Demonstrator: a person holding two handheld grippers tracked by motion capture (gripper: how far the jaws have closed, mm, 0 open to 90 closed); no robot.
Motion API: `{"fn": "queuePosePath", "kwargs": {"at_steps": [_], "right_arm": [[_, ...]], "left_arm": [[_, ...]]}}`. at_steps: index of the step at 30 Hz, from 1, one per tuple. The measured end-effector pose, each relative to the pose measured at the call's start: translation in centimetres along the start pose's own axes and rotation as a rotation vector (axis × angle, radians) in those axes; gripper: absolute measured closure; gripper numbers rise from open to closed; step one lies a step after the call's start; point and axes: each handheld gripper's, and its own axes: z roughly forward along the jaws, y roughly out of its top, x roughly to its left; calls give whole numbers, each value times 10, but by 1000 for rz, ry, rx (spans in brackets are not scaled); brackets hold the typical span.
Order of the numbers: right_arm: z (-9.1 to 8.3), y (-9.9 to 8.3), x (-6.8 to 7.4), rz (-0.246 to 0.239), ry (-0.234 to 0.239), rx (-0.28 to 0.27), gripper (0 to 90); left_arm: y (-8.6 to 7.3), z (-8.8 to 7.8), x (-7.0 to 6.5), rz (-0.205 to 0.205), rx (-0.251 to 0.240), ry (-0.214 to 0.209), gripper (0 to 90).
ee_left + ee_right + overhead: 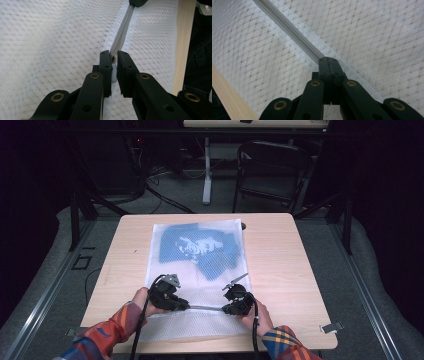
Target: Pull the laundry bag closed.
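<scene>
Zipper [206, 307] of the white mesh bag [200, 270] runs between both claws. The left gripper [113, 56] pinches the zipper slider [114, 75]; the right gripper [329, 60] is closed tightly on the zipper's other end.

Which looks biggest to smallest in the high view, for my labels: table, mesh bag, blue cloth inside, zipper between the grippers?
1. table
2. mesh bag
3. blue cloth, inside the bag
4. zipper, a thin strip between the left gripper and right gripper
</scene>
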Motion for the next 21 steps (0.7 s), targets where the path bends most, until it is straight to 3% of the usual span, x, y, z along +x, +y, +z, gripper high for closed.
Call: {"fn": "queuePosePath", "kwargs": {"at_steps": [10, 17, 18, 21], "right_arm": [[0, 1, 1, 1, -1, 9, 900], [0, 1, 2, 3, -4, 5, 900], [0, 1, 2, 4, -3, 5, 900], [-1, 1, 1, -1, 0, 10, 900]], "left_arm": [[-9, -12, 3, -11, -7, 29, 828], [-13, -15, 3, -16, -13, 16, 828], [-14, -16, 3, -15, -3, 34, 828], [-16, -18, 5, -23, -3, 37, 828]]}}
